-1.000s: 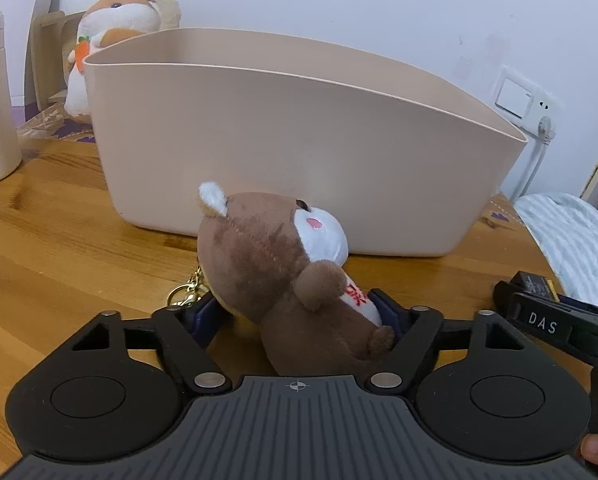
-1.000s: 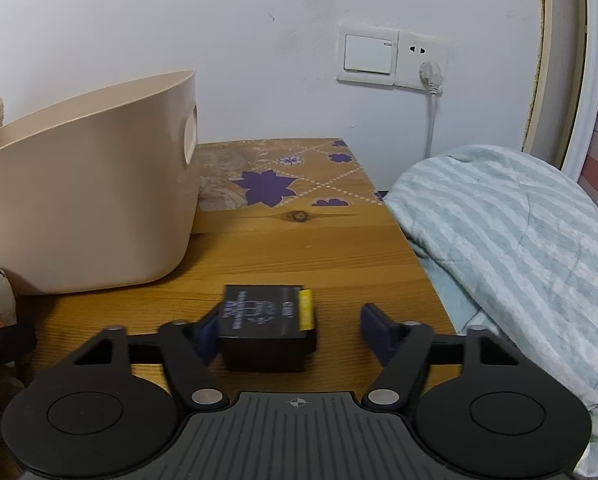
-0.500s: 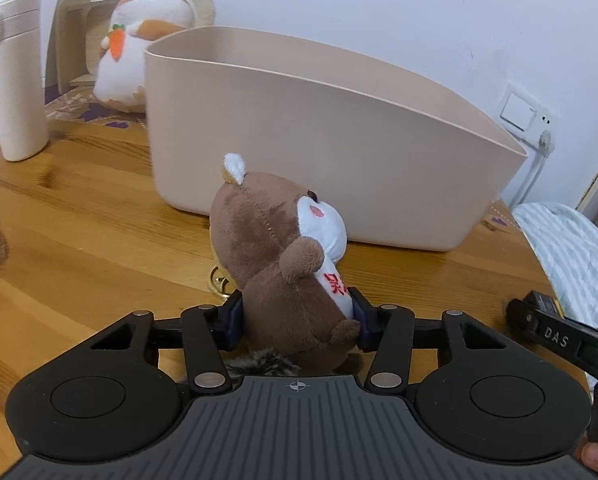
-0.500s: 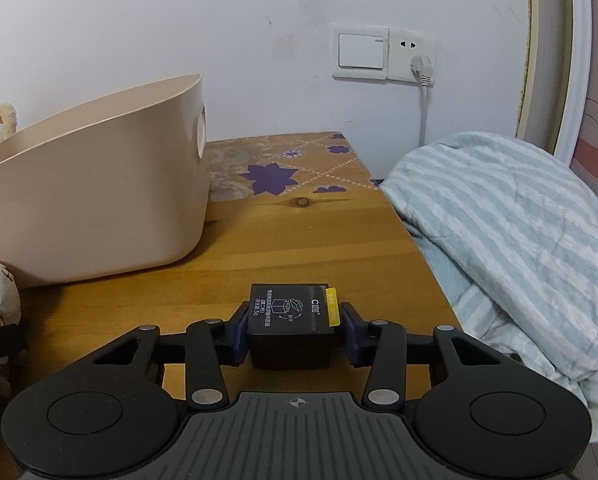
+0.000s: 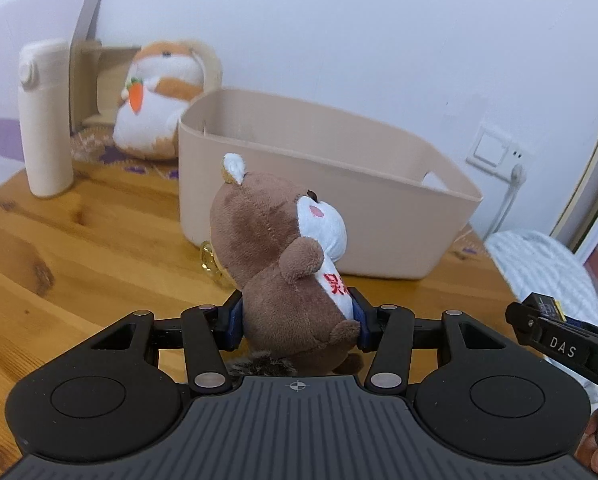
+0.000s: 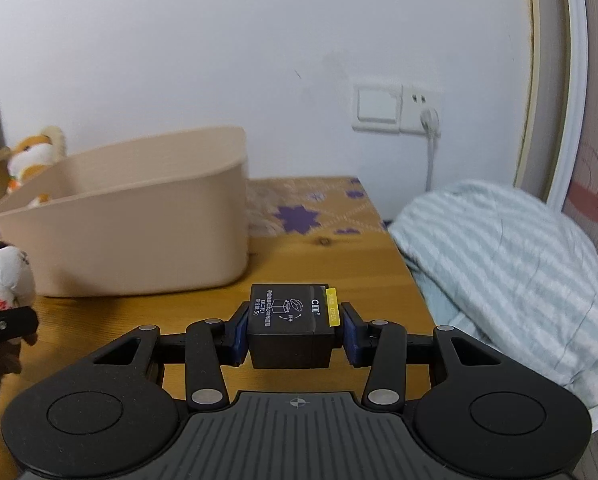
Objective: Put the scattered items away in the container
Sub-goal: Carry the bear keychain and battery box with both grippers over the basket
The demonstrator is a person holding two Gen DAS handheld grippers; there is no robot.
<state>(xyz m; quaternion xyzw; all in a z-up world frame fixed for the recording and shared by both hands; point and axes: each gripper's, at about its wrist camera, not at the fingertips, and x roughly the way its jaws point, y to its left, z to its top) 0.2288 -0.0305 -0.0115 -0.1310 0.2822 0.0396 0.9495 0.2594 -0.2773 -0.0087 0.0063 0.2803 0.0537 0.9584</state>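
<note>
Closest in, left claw (image 5: 297, 322) pinching the brown plush squirrel (image 5: 283, 264) low on its body, blue pads (image 5: 235, 320) pressed into the belly from both sides, closed only as far as the soft body allows. Held upright, head above the fingers, likely so the toy can be carried over a rim and dropped feet first. Gold keyring (image 5: 207, 258) dangling behind the toy on the left.

Right claw (image 6: 290, 330) clamped on the small black box (image 6: 290, 326), one pad on each side face, printed top and yellow tab up; gripped level, seemingly lifted clear of the tabletop (image 6: 339, 268).

Ahead of both claws, beige container (image 5: 327, 208) standing on the tabletop, open top visible, forward and slightly right of the left claw, forward and left of the right one. Neither item inside it yet.

Farther off, left of the container: white flask (image 5: 45, 120) and hamster plush (image 5: 159, 96). Right of the right claw, striped bedding (image 6: 511, 264).
</note>
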